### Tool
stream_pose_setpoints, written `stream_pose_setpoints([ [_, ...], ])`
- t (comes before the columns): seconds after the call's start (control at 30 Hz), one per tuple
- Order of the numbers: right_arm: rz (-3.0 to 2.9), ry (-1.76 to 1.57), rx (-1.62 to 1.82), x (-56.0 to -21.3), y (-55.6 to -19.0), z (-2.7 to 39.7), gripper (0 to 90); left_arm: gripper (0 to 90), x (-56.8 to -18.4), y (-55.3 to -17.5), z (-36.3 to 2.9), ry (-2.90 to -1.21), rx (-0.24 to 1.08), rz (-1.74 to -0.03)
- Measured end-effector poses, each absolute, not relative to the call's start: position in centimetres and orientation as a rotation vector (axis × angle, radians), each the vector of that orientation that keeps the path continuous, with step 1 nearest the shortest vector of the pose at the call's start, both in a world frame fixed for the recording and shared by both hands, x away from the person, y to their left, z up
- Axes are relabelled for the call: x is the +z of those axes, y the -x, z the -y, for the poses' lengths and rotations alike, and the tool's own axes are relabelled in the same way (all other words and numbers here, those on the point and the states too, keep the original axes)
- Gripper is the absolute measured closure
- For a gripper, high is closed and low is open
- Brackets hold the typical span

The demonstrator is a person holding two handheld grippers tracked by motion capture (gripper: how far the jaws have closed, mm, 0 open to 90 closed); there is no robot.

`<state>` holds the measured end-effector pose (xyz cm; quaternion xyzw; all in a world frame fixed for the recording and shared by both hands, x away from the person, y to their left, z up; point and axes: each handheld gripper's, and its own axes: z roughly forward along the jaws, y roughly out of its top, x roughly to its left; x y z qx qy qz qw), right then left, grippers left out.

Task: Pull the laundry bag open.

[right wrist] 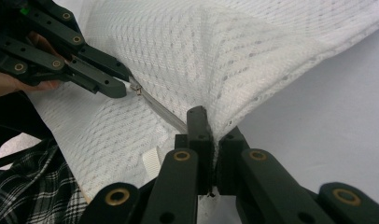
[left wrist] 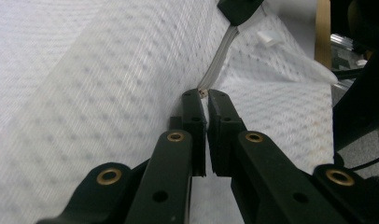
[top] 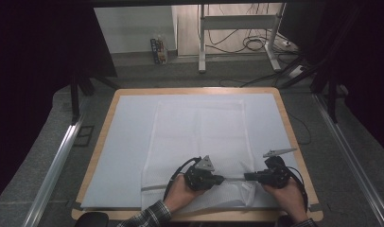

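A white mesh bag lies flat on the table, its zipper running along the near edge. My left gripper is shut on the small metal zipper pull, which pokes out from its jaw tips. The zipper tape stretches taut from there to my right gripper. The right gripper is shut on the bag's mesh beside the zipper end. From the right gripper view, the left gripper pinches the pull a short way off.
The bag rests on a pale sheet covering a wooden table. A white loop tab hangs at the bag's near corner. A plaid sleeve comes in at the table's front edge. Desk legs and cables stand on the floor beyond.
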<state>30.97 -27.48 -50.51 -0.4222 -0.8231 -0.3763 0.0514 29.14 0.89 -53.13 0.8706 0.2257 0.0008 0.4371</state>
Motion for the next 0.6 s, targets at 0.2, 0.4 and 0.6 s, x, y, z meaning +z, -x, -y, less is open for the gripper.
stream_pose_setpoints([
  [0.2, 2.509, 1.280, -1.135, -50.5, -31.0, 27.4, 86.5, 87.0, -53.4, -28.9, -2.4, -2.149, 0.000, -0.597],
  [0.4, 2.507, 1.274, -1.138, -50.6, -30.9, 27.3, 86.5, 86.9, -53.4, -28.7, -3.0, -2.164, 0.010, -0.588],
  [0.6, 2.498, 1.262, -1.137, -50.6, -30.9, 27.3, 86.4, 87.0, -53.5, -28.6, -3.7, -2.152, 0.005, -0.612],
])
